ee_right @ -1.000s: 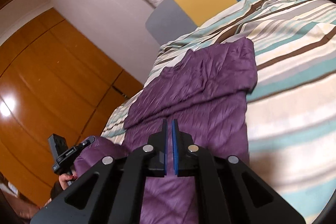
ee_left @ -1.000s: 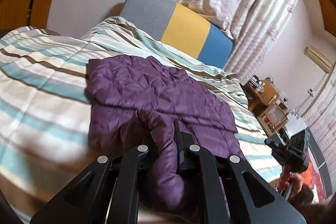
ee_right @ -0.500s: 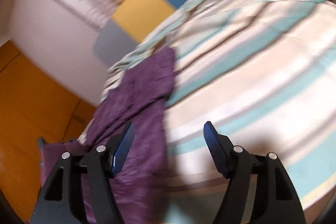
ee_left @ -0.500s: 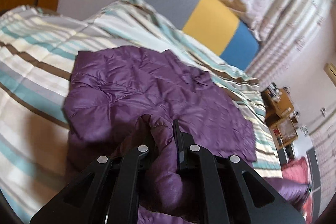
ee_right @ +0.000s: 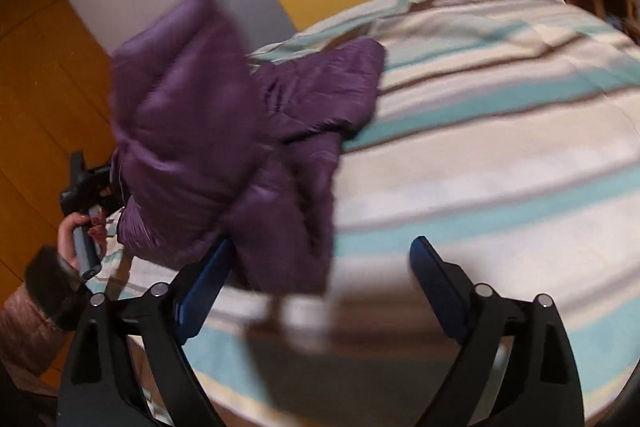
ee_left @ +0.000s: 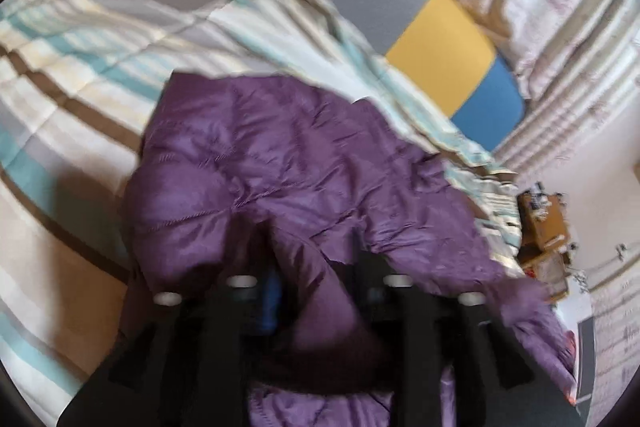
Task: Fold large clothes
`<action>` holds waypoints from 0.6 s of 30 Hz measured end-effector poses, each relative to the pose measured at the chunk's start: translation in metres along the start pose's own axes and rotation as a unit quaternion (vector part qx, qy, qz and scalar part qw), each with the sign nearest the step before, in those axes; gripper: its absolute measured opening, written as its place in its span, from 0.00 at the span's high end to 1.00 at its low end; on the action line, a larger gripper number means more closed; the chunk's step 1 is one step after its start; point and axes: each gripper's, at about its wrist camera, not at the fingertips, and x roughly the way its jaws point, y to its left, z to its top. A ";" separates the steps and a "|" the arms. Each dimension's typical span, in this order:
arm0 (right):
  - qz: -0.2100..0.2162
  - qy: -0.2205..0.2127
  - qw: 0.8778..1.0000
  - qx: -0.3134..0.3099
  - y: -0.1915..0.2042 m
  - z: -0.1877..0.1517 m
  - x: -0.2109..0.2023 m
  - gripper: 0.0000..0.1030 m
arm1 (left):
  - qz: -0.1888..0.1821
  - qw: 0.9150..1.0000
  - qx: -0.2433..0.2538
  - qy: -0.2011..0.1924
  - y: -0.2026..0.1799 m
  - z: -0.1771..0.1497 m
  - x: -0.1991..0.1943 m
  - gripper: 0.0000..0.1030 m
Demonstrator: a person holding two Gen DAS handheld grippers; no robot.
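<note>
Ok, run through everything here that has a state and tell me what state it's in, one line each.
Jacket: purple, partly folded and bunched, lying on the bed, one fold between the left jaws.
Left gripper: jaws opening, jacket fabric between them.
Right gripper: jaws opening wide, nothing gripped, jacket edge near its left finger.
Quilt: striped, spread over the bed, rumpled near the headboard.
Curtains: drawn.

both grippers, left gripper [ee_left: 316, 291] and right gripper [ee_right: 320, 267], opening; left seemingly half-spread.
</note>
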 end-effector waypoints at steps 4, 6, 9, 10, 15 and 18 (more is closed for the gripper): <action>0.014 0.000 1.000 -0.003 0.015 0.015 0.026 0.12 | -0.024 0.996 0.023 -0.086 0.002 0.000 -0.037 0.08; 0.027 0.004 1.000 0.001 0.017 0.023 0.038 0.12 | -0.016 0.993 0.054 -0.108 0.007 -0.002 -0.049 0.08; 0.051 0.017 0.999 0.008 0.021 0.032 0.061 0.12 | 0.009 0.995 0.086 -0.059 0.016 -0.008 -0.039 0.08; 0.059 0.022 0.998 0.013 0.021 0.032 0.066 0.12 | 0.015 0.994 0.095 -0.045 0.019 -0.012 -0.034 0.08; 0.064 0.032 0.997 0.006 0.030 0.019 0.072 0.45 | 0.043 0.992 0.118 0.015 0.024 -0.043 -0.012 0.41; 0.077 0.025 0.997 0.004 0.033 0.018 0.062 0.61 | 0.044 0.988 0.150 0.022 0.015 -0.063 -0.014 0.74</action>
